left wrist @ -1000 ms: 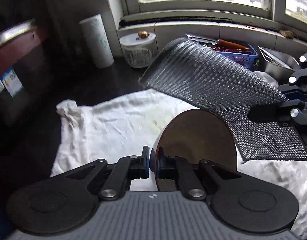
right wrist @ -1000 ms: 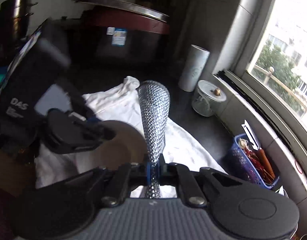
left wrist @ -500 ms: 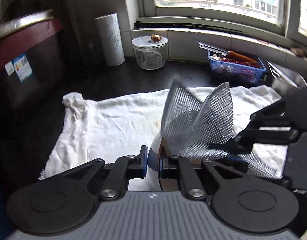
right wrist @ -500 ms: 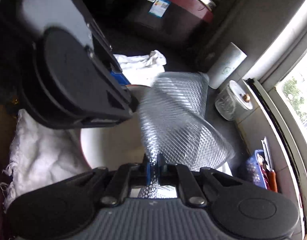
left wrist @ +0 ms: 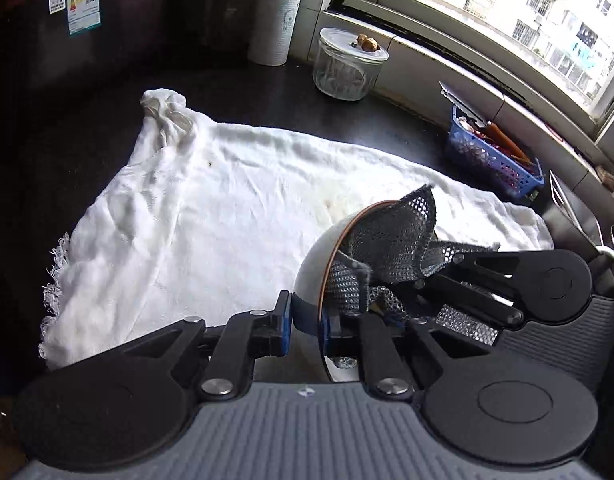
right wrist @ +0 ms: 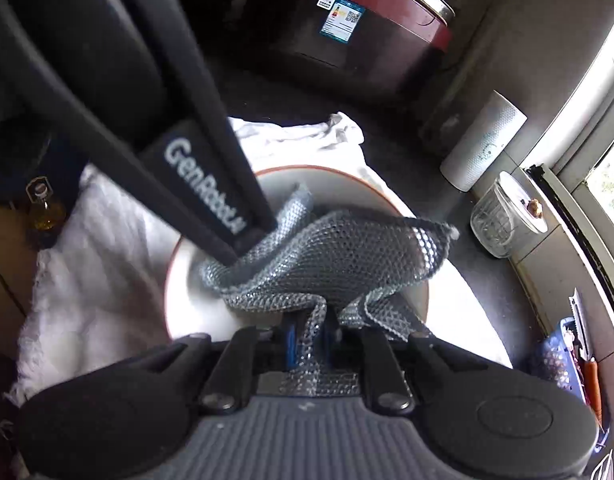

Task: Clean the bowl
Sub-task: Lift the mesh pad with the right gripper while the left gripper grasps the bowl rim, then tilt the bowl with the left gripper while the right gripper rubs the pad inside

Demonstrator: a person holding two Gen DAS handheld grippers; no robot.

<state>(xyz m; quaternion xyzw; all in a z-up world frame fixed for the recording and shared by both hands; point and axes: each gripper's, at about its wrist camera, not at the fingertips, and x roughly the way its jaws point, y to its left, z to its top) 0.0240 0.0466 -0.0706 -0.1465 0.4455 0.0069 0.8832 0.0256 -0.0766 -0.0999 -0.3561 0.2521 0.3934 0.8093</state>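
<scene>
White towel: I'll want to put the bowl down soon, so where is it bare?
The crumpled white cloth towel lies bare from its knotted corner to the tilted white bowl. Crowded by the blue plastic basket.

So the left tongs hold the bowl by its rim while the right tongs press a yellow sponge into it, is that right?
Not quite: it is no yellow sponge. The right tongs grip a silvery mesh scouring cloth and push it into the bowl, as the right wrist view shows. The rest holds: the left tongs do clamp the bowl's rim, which the left wrist view shows.
</scene>
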